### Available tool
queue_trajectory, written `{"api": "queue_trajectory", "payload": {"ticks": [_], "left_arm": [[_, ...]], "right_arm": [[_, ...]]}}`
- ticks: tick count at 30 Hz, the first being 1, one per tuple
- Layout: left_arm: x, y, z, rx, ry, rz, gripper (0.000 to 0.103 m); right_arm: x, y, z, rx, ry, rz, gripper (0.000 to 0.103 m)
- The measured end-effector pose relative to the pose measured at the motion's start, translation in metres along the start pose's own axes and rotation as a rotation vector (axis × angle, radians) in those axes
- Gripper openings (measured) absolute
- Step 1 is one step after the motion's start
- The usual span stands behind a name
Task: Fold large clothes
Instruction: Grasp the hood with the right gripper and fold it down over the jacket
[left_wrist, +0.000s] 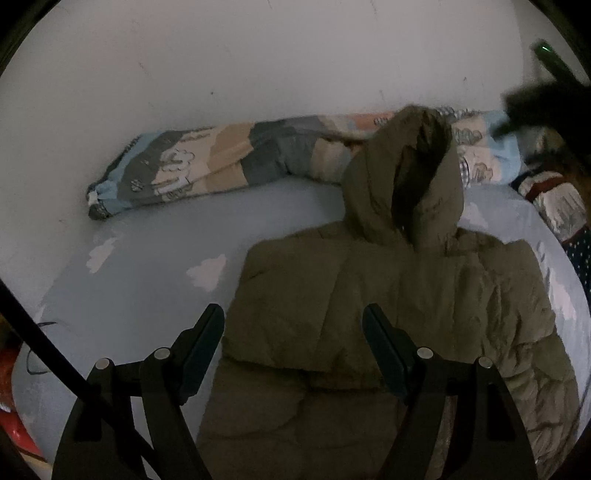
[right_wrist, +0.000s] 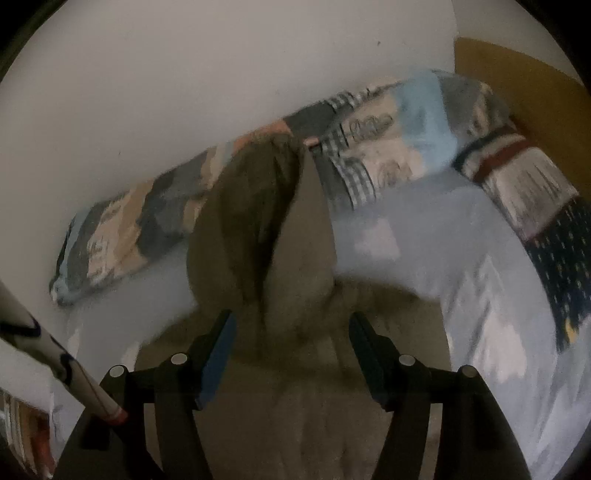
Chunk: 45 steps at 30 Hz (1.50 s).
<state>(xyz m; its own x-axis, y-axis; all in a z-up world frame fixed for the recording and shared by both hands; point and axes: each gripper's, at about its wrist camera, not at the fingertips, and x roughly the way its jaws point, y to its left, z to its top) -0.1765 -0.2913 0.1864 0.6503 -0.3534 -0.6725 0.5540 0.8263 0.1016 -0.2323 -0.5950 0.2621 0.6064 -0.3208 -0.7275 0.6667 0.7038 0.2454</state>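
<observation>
My left gripper (left_wrist: 293, 325) and right gripper (right_wrist: 291, 330) both hover with fingers apart and empty over the olive hooded jacket (left_wrist: 369, 295) on the bed (left_wrist: 147, 266).

- The left gripper (left_wrist: 293, 325) points forward and down, its two dark fingers (left_wrist: 201, 345) spread wide with nothing pressed between the pads.
- The right gripper (right_wrist: 291, 332) also tilts downward; its fingers (right_wrist: 218, 347) stand apart and grip nothing, and the view from it is blurred.
- In the left wrist view, a dark blurred shape at upper right may be the right gripper; that cannot be told.
</observation>
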Motion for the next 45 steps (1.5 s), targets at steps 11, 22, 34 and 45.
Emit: {"api": "queue_trajectory", "payload": {"ticks": [11,22,34,45], "left_arm": [[0.022,0.002,-0.018,0.035,0.058,-0.015,0.076],[0.049,0.006,-0.023,0.049,0.108,0.002,0.076],[0.028,0.019,-0.017,-0.018,0.087,-0.043,0.076],[0.012,0.048,-0.012,-0.156,0.077,-0.095,0.076]], "right_arm": [[0.109,-0.012,0.088,0.115,-0.027,-0.059,0.068],[0.195,-0.013,0.115,0.046,-0.049,-0.197,0.013],[0.099,-0.023,0.072,-0.028,-0.113,-0.125,0.008],[-0.053,-0.021,-0.095,-0.112,-0.131,0.005,0.007]]}}
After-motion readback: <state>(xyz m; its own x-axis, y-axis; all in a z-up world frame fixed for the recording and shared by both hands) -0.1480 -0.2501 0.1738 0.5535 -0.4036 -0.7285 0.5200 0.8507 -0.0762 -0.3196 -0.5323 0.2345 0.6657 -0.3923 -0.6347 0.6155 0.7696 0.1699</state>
